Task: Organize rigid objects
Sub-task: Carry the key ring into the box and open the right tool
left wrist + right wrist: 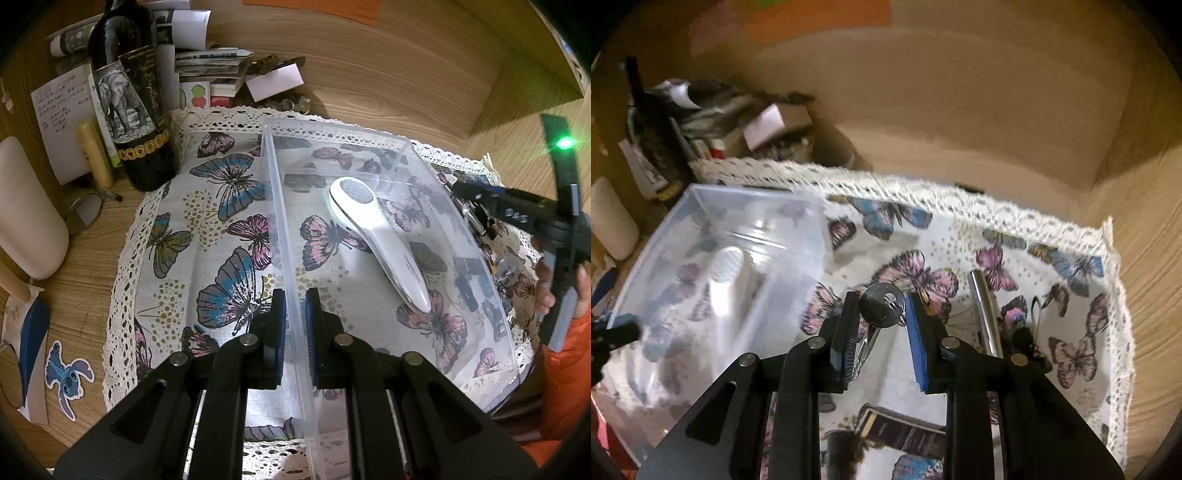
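Left tool (295, 325) clamped on bin wall (280, 229); right tool (882, 321) gripping metal cylinder lock (882, 304) beside bin.

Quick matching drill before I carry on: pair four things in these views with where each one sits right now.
Things:
1. white handheld device
2. dark wine bottle
3. round metal piece
4. bin wall

Places:
A. between the left tongs
B. between the right tongs
C. inside the clear bin
D. standing left of the butterfly cloth

Pairs: 1-C, 2-D, 3-B, 4-A
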Tool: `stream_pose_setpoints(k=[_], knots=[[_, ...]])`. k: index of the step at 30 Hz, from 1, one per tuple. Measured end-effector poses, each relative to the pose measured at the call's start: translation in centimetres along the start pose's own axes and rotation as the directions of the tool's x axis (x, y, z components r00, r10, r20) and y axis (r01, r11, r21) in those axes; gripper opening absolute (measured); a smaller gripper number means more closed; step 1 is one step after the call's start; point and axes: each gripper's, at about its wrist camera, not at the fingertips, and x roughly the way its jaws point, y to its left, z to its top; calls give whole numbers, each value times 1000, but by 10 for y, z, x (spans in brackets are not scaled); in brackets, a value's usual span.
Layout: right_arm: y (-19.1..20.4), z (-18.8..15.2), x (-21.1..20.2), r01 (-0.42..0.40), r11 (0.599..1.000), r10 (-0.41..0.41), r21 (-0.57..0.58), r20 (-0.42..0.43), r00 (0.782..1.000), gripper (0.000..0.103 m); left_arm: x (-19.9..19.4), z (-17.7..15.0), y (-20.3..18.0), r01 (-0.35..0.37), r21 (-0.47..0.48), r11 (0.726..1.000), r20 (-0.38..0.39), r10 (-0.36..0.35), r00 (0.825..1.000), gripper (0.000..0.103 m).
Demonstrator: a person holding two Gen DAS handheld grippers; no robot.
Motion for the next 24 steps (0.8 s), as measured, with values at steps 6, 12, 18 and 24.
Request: stream_pose_setpoints(k=[6,12,18,24], knots=[[20,17,-23,-34,999,36,-28,80,996,23,1,1,1,5,-8,1000,-6,-5,1000,11],[44,26,-44,-78,994,89,-73,151,985,23,0,1,2,4,-6,1000,-4,-4,1000,11],[67,29,-56,-134,983,155,-124,178,972,23,1,1,1,2,-6,1000,-4,-3,1000,11],[81,25,-46,-174,974,195,-143,144,970,23,1,2,0,2,-6,1000,-4,-2,1000,11]])
